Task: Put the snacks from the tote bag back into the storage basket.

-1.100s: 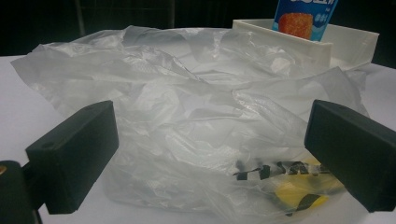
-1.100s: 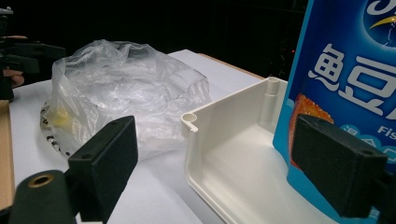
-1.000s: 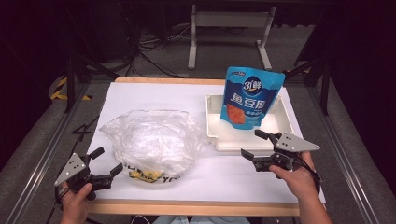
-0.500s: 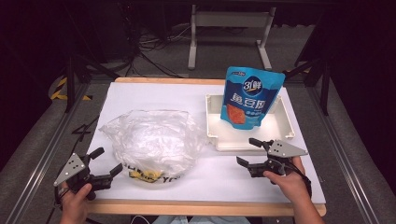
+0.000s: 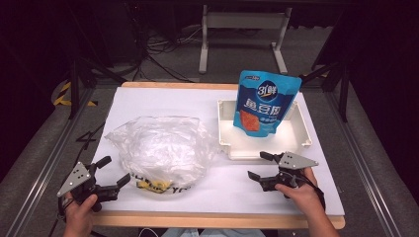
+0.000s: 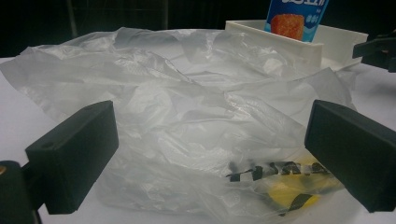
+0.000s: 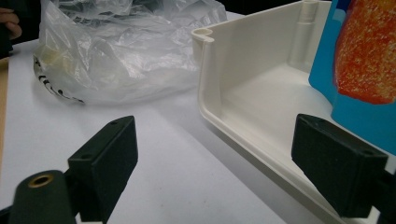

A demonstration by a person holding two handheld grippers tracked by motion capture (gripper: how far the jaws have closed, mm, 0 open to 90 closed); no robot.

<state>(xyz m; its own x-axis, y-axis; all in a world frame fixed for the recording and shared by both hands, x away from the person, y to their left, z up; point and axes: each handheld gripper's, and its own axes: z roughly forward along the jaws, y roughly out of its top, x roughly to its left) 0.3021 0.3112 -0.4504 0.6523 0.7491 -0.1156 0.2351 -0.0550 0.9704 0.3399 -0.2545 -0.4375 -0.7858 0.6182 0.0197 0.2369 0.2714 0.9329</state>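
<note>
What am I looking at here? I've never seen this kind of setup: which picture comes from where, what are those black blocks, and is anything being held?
No robot here: a person sits at a table with a hand-held two-jaw tool in each hand. The high view looks down from above: left tool, right tool. The other two pictures come from cameras riding on each tool; the black blocks at the bottom are that tool's own jaws.

On the white table lie a crumpled clear plastic bag and a white tray, with a blue snack pouch standing in it.

Both tools are open and hold nothing. The left one faces the bag; the right one faces the tray's near corner.
</note>
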